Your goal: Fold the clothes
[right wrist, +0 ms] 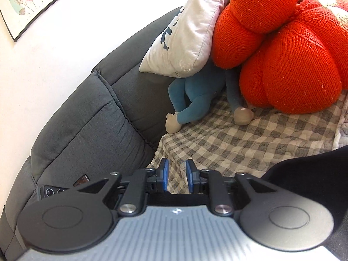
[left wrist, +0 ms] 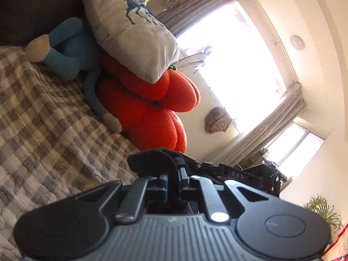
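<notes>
The left tool (left wrist: pixel 173 174) is clamped on black cloth (left wrist: pixel 152 156) bunched at its tips, twelve o'clock from its body. The right tool (right wrist: pixel 176 175) stands apart, empty over the checked blanket (right wrist: pixel 250 139). The cloth looks soft and light, best taken at a hem or corner.

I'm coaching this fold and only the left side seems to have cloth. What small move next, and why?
Probably bring the right gripper over to the dark garment at its right and pinch an edge. Its jaws stand apart with only the checkered blanket beyond them, while the left gripper is already clamped on black cloth.
</notes>
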`<state>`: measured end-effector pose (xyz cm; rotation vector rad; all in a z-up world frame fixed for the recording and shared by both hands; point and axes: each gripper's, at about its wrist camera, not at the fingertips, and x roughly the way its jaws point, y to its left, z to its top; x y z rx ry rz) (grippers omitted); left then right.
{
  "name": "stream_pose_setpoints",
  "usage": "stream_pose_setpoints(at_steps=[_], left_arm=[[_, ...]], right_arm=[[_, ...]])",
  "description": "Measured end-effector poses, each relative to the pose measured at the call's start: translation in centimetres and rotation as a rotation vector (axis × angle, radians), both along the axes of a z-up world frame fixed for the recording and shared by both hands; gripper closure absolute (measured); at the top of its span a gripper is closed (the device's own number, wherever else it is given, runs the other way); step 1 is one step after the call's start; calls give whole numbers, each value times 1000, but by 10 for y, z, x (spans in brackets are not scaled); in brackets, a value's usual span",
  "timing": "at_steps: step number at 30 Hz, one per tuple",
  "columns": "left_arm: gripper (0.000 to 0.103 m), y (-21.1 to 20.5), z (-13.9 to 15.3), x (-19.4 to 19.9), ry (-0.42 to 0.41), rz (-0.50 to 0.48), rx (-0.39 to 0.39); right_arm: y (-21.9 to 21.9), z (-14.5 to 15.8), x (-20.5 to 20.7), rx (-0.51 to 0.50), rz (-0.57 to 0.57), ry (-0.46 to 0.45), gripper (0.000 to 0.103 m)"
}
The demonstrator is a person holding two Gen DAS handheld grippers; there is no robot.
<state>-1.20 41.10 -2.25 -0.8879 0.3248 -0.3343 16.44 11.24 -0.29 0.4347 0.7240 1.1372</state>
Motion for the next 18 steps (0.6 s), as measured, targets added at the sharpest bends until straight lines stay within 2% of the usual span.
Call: stream_pose_setpoints(at_steps=[2,5,6,7,8,9,12,14,16,18], left_arm=[[95,13,-4,-5,37,107,-106],[94,31,-26,-17,-4,322,-304],[84,37,-34,-21,-22,395,-371],[58,41,-40,-24,-27,448,-400],[46,44,-44,-27,-26,492,-412],[36,46,-43,-30,0,535,-379],[36,45,-28,-34,89,625,-197],[36,39,-17,-29,176,656,-21],[36,36,-15,-20,255,636,98],[36,33,-20,-10,326,583,171]], right_arm=[[1,-1,-1,-10,-2,-11,81],[5,-3,-3,-37,-2,-32,80],[6,-3,-4,-47,-3,-39,80],[8,-4,-5,-57,-4,-46,80],[10,-5,-6,-67,0,-51,80],[12,-6,-7,-76,3,-57,80],[17,-8,-10,-103,12,-74,80],[21,-9,-12,-132,12,-89,80],[24,-11,-14,-163,2,-107,80],[25,-12,-15,-183,-7,-121,80]])
